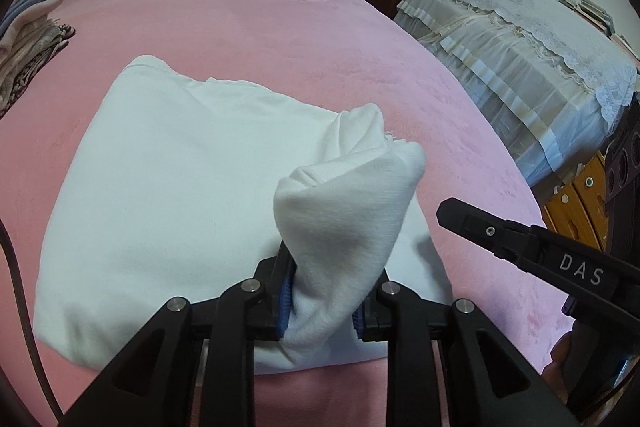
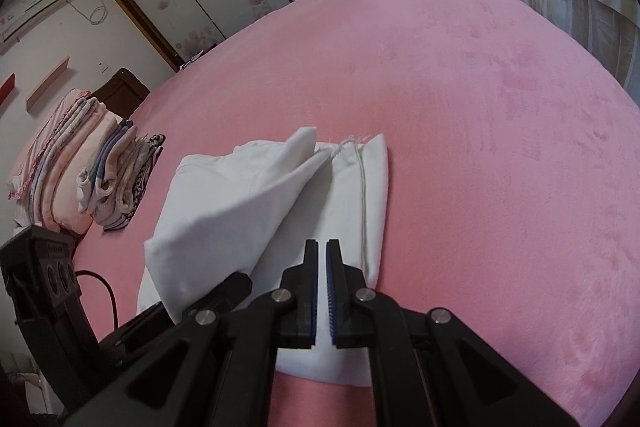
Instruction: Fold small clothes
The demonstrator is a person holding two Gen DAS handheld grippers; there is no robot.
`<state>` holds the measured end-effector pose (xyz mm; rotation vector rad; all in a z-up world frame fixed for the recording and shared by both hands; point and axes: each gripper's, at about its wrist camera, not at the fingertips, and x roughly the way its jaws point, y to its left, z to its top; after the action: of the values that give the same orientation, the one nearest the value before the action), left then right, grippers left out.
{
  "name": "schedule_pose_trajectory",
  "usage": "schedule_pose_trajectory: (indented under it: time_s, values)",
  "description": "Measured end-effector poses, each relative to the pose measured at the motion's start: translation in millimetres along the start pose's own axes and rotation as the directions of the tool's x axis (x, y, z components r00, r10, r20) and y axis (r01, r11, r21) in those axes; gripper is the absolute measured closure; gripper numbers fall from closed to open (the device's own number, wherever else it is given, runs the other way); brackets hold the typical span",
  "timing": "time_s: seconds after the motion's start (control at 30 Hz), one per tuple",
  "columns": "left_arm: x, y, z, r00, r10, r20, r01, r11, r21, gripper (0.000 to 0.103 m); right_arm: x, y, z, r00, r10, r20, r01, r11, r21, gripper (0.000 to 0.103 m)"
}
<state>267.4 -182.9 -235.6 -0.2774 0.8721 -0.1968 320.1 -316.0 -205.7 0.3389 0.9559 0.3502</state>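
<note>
The left gripper [image 1: 324,291] has its fingers [image 1: 280,291] a little apart and pinching a bunched fold of a white garment [image 1: 160,195]; the cloth fills the gap between the blue pads and rises from them in a twisted, rounded hump. The right gripper [image 2: 322,287] has its fingers [image 2: 310,291] pressed almost together, only a thin slit showing between the ridged blue pads, and nothing is caught between them. They hover just over the near right part of the garment; whether the tips touch it I cannot tell.

The garment lies on a bed [image 2: 480,107], near the front edge. Most of it is spread flat in a roughly rectangular shape, while the part held by the left gripper is lifted and drawn over the flat part as a slanting flap. A hemmed edge with a loose thread runs along its right side. The cloth is soft, matte and slightly fuzzy. The bed cover is pink and plush, with faint marks pressed into its nap. A stack of folded cloths [image 2: 112,179] sits at the far left of the bed, well apart from the garment.
</note>
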Motion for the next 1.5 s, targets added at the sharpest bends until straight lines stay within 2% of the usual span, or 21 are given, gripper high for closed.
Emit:
schedule_pose_trajectory:
  time_s: [0.17,0.33,0.37,0.4,0.43,0.5,0.6,0.73,0.83,0.9,0.93,1.0,1.13,1.23,1.33,1.4,1.43,1.47,1.5]
  values:
    - [-16.5,-2.3,2.9,0.998,-0.027,0.062,0.028,0.999,-0.027,0.083,-2.8,-6.1,-1.4,1.0,-0.006,0.001,0.006,1.0,-0.005,0.099]
    - [-13.0,-20.3,-0.4,0.998,0.029,0.056,-0.03,0.999,0.018,0.082,-4.3,-14.8,-3.6,1.0,-0.014,-0.002,0.014,1.0,0.003,0.099]
    - [-8.6,-21.9,-3.5,0.998,0.048,0.039,-0.05,0.998,0.031,0.079,-5.3,-17.3,-3.6,1.0,-0.014,-0.002,0.014,1.0,0.008,0.099]
    - [-2.5,-24.1,-7.4,0.998,0.055,0.006,-0.055,0.997,0.049,0.06,-5.8,-18.3,-3.3,1.0,-0.014,-0.002,0.014,1.0,0.014,0.099]
    - [4.1,-26.6,-12.5,0.998,0.043,-0.035,-0.041,0.997,0.064,0.047,-6.6,-19.6,-3.0,1.0,-0.011,-0.005,0.011,1.0,0.017,0.099]
    - [6.2,-35.2,-19.9,0.999,0.032,-0.043,-0.027,0.994,0.103,0.042,-7.0,-20.5,-3.0,1.0,-0.009,-0.014,0.009,1.0,0.02,0.099]
    - [-12.6,-42.3,-27.7,1.0,-0.02,-0.019,0.023,0.985,0.173,0.029,-7.7,-17.9,-2.4,0.999,0.0,-0.037,0.0,1.0,0.008,0.099]
    - [-45.7,-25.2,-24.3,0.991,-0.132,-0.035,0.136,0.98,0.144,0.026,-12.7,-15.8,-0.3,0.999,0.012,-0.047,-0.012,1.0,0.005,0.098]
    - [-74.2,1.2,-16.0,0.994,-0.11,-0.008,0.11,0.986,0.124,0.024,-20.9,-15.2,1.2,0.998,0.035,-0.046,-0.034,0.999,0.023,0.085]
    - [-88.6,24.3,-7.5,0.996,-0.086,0.009,0.084,0.992,0.094,0.022,-28.1,-13.9,0.2,0.997,0.058,-0.044,-0.057,0.998,0.03,0.069]
    - [-96.0,43.2,-4.4,0.998,-0.062,0.011,0.061,0.996,0.068,0.018,-31.8,-12.2,-1.4,0.996,0.073,-0.048,-0.072,0.997,0.036,0.067]
    - [-100.7,75.0,1.3,1.0,-0.025,0.005,0.025,1.0,0.01,0.018,-35.5,-10.0,-5.7,0.993,0.104,-0.063,-0.101,0.994,0.043,0.062]
    - [-96.9,135.9,-2.5,0.999,0.04,-0.033,-0.044,0.991,-0.129,0.018,-35.6,9.9,-18.1,0.991,0.088,-0.101,-0.091,0.995,-0.028,0.062]
    - [-86.3,158.0,-5.3,0.999,0.018,-0.048,-0.028,0.977,-0.209,0.019,-26.0,30.5,-22.3,0.99,0.061,-0.128,-0.074,0.992,-0.105,0.062]
    - [-68.2,158.4,-3.7,0.997,-0.004,-0.073,-0.012,0.974,-0.225,0.019,-15.2,45.6,-22.2,0.987,0.051,-0.153,-0.074,0.986,-0.151,0.063]
    - [-56.7,154.9,-4.4,0.996,0.002,-0.093,-0.021,0.979,-0.204,0.019,-4.0,52.1,-23.5,0.983,0.008,-0.184,-0.044,0.981,-0.191,0.063]
    - [-49.3,153.0,-4.4,0.994,0.013,-0.109,-0.034,0.981,-0.19,0.019,0.1,52.5,-24.8,0.981,-0.026,-0.191,-0.015,0.978,-0.206,0.066]
    - [-44.9,151.6,-5.6,0.993,0.025,-0.117,-0.047,0.982,-0.183,0.019,2.5,51.4,-26.9,0.98,-0.061,-0.19,0.018,0.975,-0.22,0.086]
    - [-42.0,149.9,-6.7,0.991,0.037,-0.127,-0.059,0.983,-0.176,0.018,3.4,47.3,-29.2,0.978,-0.077,-0.193,0.035,0.976,-0.217,0.089]
